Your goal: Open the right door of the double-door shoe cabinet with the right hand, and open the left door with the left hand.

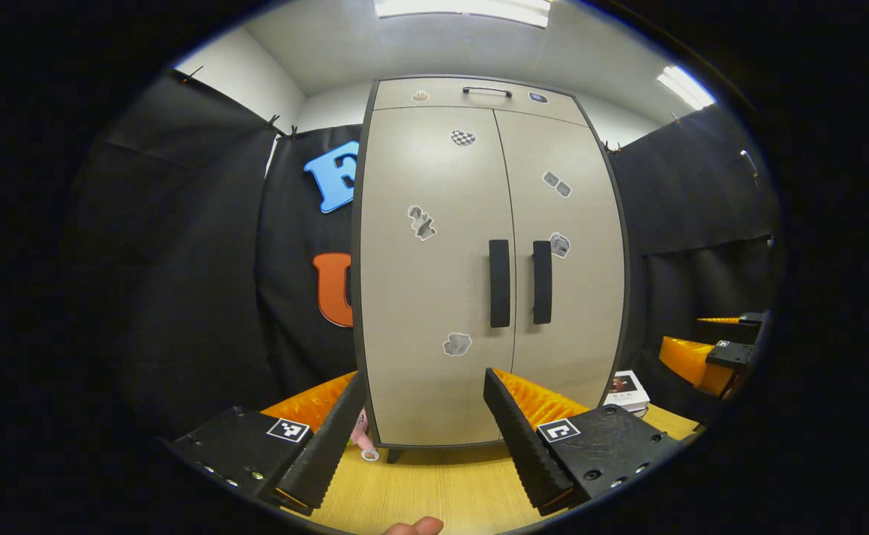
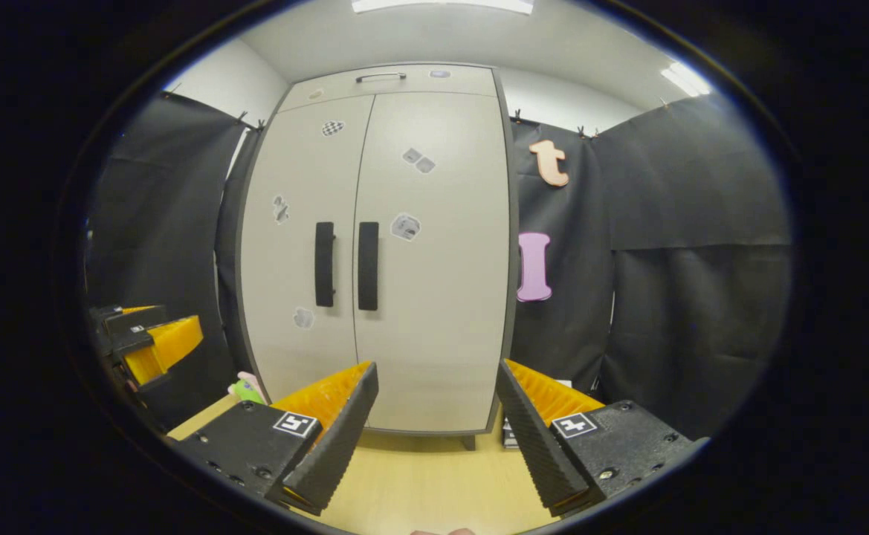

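Left gripper (image 1: 419,435) level before me, fingers spread wide, holding nothing, right gripper (image 2: 434,431) likewise parted and empty, shoe cabinet (image 1: 479,282) upright at the wooden table's (image 1: 434,490) far edge, left door (image 1: 434,282) and right door (image 2: 434,260) both closed, handles (image 1: 499,283) untouched

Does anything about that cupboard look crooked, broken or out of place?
Nothing stands out. The shoe cabinet stands upright on the table, both doors shut and flush, handles level. Only stickers dot the doors.
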